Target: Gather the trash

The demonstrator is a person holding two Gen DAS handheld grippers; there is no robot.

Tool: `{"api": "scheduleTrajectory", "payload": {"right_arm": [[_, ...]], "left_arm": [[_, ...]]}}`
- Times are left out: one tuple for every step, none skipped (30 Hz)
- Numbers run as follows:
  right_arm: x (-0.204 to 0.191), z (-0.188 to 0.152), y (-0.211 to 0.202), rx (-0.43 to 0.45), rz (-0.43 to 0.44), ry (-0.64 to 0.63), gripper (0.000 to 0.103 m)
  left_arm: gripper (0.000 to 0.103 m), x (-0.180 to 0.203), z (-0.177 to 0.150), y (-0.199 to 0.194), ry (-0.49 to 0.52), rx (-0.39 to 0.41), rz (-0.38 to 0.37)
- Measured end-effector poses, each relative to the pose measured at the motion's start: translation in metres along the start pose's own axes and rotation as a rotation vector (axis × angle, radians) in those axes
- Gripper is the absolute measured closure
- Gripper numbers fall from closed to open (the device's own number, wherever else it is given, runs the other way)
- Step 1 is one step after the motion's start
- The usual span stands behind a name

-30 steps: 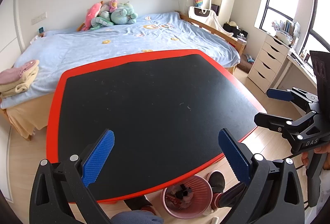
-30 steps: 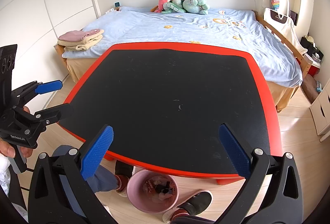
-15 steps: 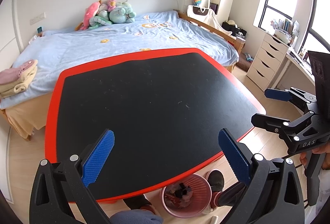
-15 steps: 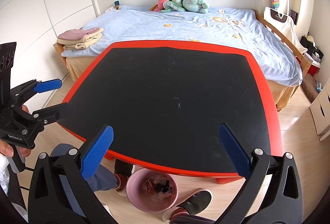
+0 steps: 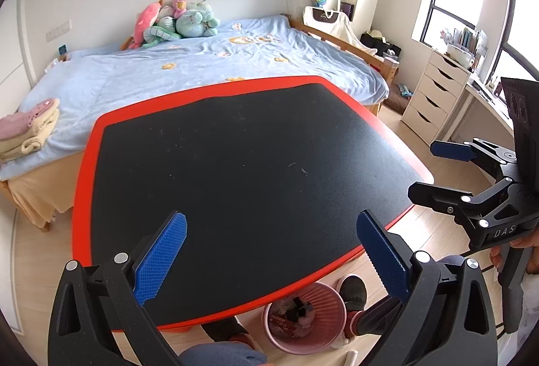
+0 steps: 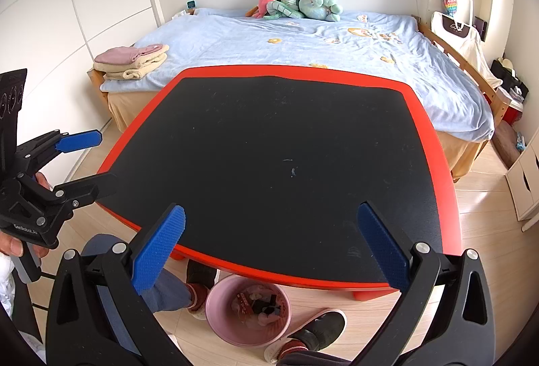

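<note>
A pink wastebasket [image 5: 305,319] with crumpled trash inside stands on the floor under the near edge of the table; it also shows in the right wrist view [image 6: 248,313]. The red-rimmed table with a black top [image 5: 235,170] carries only faint specks. My left gripper [image 5: 269,251] is open and empty above the table's near edge. My right gripper [image 6: 269,248] is open and empty too. Each gripper shows from the side in the other's view, the right one [image 5: 434,170] off the table's right edge, the left one [image 6: 91,160] off its left edge.
A bed with a blue cover [image 5: 202,69] and plush toys [image 5: 175,22] lies behind the table. Folded towels [image 6: 131,61] sit on its corner. White drawers [image 5: 434,96] stand at the right. The person's slippered feet [image 6: 316,329] flank the wastebasket.
Both views have shifted slightly; the table sits a little lower in frame. Both grippers stay open and empty.
</note>
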State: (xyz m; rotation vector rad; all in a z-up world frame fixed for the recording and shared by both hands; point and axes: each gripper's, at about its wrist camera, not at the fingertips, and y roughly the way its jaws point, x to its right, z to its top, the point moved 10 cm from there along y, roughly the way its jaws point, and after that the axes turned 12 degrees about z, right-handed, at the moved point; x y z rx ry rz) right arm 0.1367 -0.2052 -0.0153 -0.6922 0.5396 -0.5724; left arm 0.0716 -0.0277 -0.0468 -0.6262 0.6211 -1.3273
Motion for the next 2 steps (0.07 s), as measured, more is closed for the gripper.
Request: {"api": "scheduleTrajectory", "payload": {"right_arm": [[0.0004, -0.0007, 0.0005, -0.001, 0.001, 0.001, 0.003], [-0.0001, -0.0015, 0.0013, -0.002, 0.002, 0.0, 0.003]], "left_arm": [[0.006, 0.0004, -0.0006, 0.0006, 0.001, -0.001, 0.002], [0.006, -0.0001, -0.0003, 0.001, 0.0, -0.001, 0.003]]}}
